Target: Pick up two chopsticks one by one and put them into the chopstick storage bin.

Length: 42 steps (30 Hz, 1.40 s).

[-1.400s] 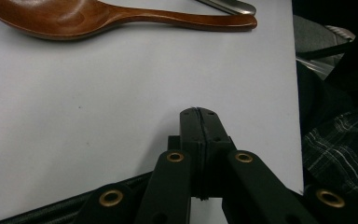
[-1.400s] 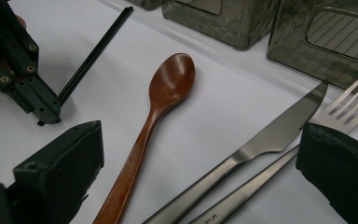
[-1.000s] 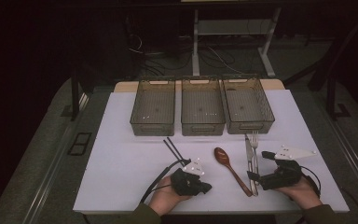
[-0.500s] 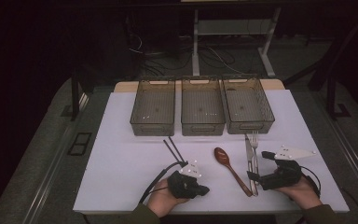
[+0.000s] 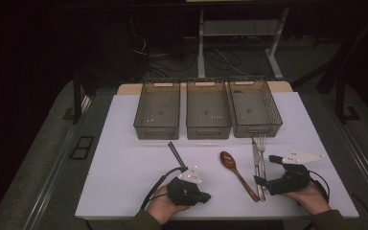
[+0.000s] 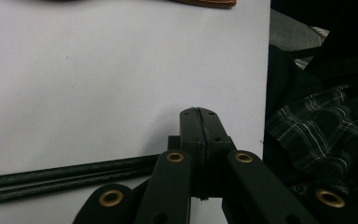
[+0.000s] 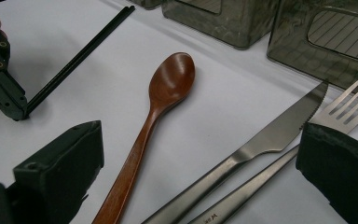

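Lying between the right gripper's (image 7: pixel 200 172) parted jaws, beside the wooden spoon (image 7: pixel 156 116): knife (image 7: pixel 261 140) and fork (image 7: pixel 340 109), steel, stiff, probably slippery; grasp mid-handle. Left gripper (image 6: pixel 199 140) closed, empty.

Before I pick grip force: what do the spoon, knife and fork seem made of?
Spoon: apparently wood, reddish-brown with a smooth, slightly glossy sheen. Knife and fork: apparently steel, silver-grey and reflective; the knife has a serrated edge.
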Motion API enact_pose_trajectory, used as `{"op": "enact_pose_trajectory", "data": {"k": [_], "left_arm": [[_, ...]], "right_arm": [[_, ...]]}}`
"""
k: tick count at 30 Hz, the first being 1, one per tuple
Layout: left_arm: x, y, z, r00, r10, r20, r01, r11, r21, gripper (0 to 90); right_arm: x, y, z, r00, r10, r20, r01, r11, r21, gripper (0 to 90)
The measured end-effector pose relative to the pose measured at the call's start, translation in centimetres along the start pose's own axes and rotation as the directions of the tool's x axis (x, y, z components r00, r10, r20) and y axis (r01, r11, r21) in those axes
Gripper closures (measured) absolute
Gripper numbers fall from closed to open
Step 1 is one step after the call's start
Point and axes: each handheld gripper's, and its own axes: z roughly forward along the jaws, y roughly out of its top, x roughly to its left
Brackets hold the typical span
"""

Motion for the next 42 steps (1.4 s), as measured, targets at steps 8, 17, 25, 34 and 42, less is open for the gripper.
{"op": "enact_pose_trajectory", "data": {"k": [8, 17, 25, 34, 42], "left_arm": [[-0.2, -0.3, -0.3, 1.0000, -0.004, 0.007, 0.003, 0.9998, 0.020, 88.7], [-0.5, -0.9, -0.8, 0.9998, -0.012, 0.013, 0.012, 0.9994, 0.032, 88.6], [-0.7, -1.7, -1.6, 0.9996, -0.026, 0.006, 0.026, 0.9991, 0.034, 88.6], [-0.7, -2.5, -2.7, 0.9989, -0.042, -0.019, 0.043, 0.9986, 0.033, 88.6], [-0.6, -3.0, -3.3, 0.9975, -0.058, -0.040, 0.059, 0.9980, 0.025, 88.6]], "right_arm": [[0.0, 0.0, 0.0, 1.0000, 0.000, 0.000, 0.000, 1.000, 0.000, 0.1], [0.0, 0.0, 0.0, 1.0000, 0.001, -0.001, -0.001, 1.000, -0.001, 0.1], [0.0, 0.0, 0.0, 1.0000, 0.000, 0.000, 0.000, 1.000, 0.000, 0.1], [0.0, 0.0, 0.0, 1.0000, 0.000, 0.000, 0.000, 1.000, 0.000, 0.1], [0.1, 0.0, 0.1, 1.0000, -0.003, -0.001, 0.003, 1.000, 0.000, 0.1]]}}
